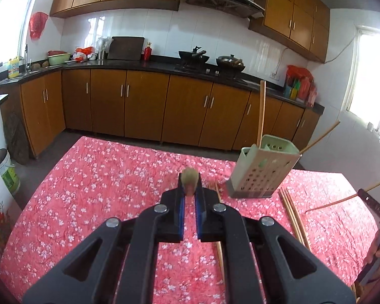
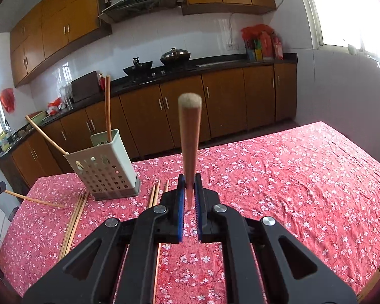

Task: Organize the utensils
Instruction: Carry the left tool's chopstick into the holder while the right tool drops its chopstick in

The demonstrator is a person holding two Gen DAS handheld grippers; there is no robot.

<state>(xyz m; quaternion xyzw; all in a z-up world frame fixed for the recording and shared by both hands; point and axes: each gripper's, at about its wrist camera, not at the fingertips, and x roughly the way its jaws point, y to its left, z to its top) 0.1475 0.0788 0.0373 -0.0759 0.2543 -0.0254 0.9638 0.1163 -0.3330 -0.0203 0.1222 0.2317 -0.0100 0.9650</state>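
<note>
A: While both of your grippers are up off the table [image 2: 304, 177], log the state. Left gripper [image 1: 190, 190] is clamped on 1 chopstick [image 1: 189, 177], its blunt end poking straight at the lens. Right gripper [image 2: 189, 190] is pinched tight on another chopstick [image 2: 189, 136], angled up and forward.

B: Where's the target?

A: Green utensil holder [image 2: 106, 169] stands on the table's far-left part in your right view, just right of centre in your left view. 2 chopsticks already sit in it, 1 near upright [image 2: 108, 106], 1 leaning out [image 2: 48, 136].

B: Step?

A: Looks like carry, with pickup done and insertion not yet. Loose chopsticks [image 2: 74, 217] lie on the cloth beside the holder, so plenty remains.

B: Next move?

A: You'd need to bring each tip over the holder's open top, tilt the stick steeper, then let go. Take the 2 in turn, or your grippers may crowd each other at the rim.
</note>
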